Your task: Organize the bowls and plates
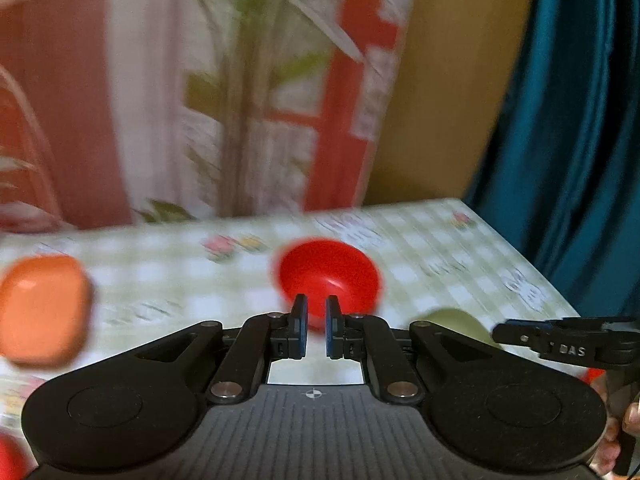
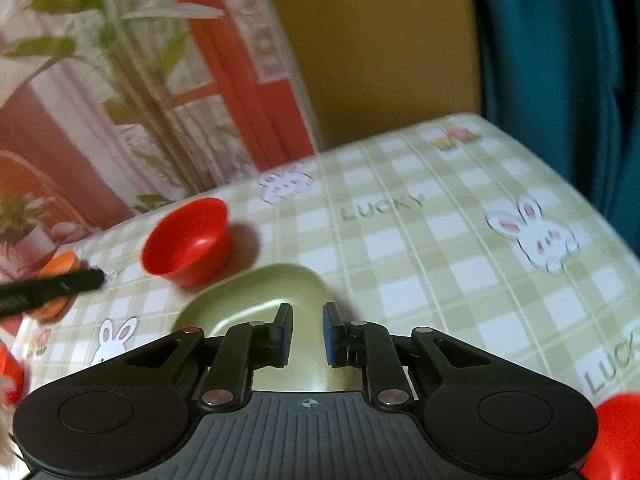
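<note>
A red bowl [image 1: 329, 280] sits on the checked tablecloth, just beyond my left gripper [image 1: 316, 328]; it also shows in the right wrist view [image 2: 188, 240]. The left jaws stand a narrow gap apart and hold nothing. A green heart-shaped plate [image 2: 260, 300] lies under my right gripper [image 2: 307, 334], whose jaws are open and empty above it; the plate's edge shows in the left wrist view [image 1: 452, 320]. An orange squarish plate [image 1: 42, 312] lies to the left; it also shows in the right wrist view [image 2: 58, 264]. The right gripper's body [image 1: 560, 342] shows at the right of the left wrist view.
The table [image 2: 440, 240] has a green checked cloth with rabbits. Its right edge [image 2: 580, 192] meets a teal curtain [image 2: 540, 80]. A printed backdrop with plants [image 1: 200, 100] stands behind the table. More red dishes show at the frame edges [image 2: 616, 436] [image 1: 10, 460].
</note>
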`<state>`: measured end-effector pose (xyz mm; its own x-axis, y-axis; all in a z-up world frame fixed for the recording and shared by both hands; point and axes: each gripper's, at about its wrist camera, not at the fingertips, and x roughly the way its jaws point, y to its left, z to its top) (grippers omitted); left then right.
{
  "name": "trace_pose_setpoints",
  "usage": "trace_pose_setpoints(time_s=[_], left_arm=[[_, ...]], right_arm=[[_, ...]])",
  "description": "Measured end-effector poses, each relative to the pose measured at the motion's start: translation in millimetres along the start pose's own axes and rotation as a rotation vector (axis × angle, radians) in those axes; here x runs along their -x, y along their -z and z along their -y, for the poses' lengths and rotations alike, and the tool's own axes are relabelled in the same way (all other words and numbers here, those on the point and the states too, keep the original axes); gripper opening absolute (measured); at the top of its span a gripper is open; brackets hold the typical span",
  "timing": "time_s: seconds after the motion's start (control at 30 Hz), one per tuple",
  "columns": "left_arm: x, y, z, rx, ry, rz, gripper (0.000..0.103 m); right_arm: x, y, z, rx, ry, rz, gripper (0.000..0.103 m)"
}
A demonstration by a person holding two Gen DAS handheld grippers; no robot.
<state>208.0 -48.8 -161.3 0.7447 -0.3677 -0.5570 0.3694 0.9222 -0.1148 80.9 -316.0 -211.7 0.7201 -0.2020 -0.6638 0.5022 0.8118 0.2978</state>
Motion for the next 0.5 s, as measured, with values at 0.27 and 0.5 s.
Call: trace_pose_setpoints(time_s=[0.27, 0.5], left_arm=[[56.7, 1.2, -89.7, 0.073, -0.199, 0.06, 0.01], [81.2, 8.7, -164.9, 0.157, -0.31, 0.061, 0.01]], right_arm=[[-10.1, -20.8, -68.4, 0.115, -0.121, 0.004, 0.016], [-42.2, -30.5, -146.7, 0.205, -0.211, -0.033, 0.016]])
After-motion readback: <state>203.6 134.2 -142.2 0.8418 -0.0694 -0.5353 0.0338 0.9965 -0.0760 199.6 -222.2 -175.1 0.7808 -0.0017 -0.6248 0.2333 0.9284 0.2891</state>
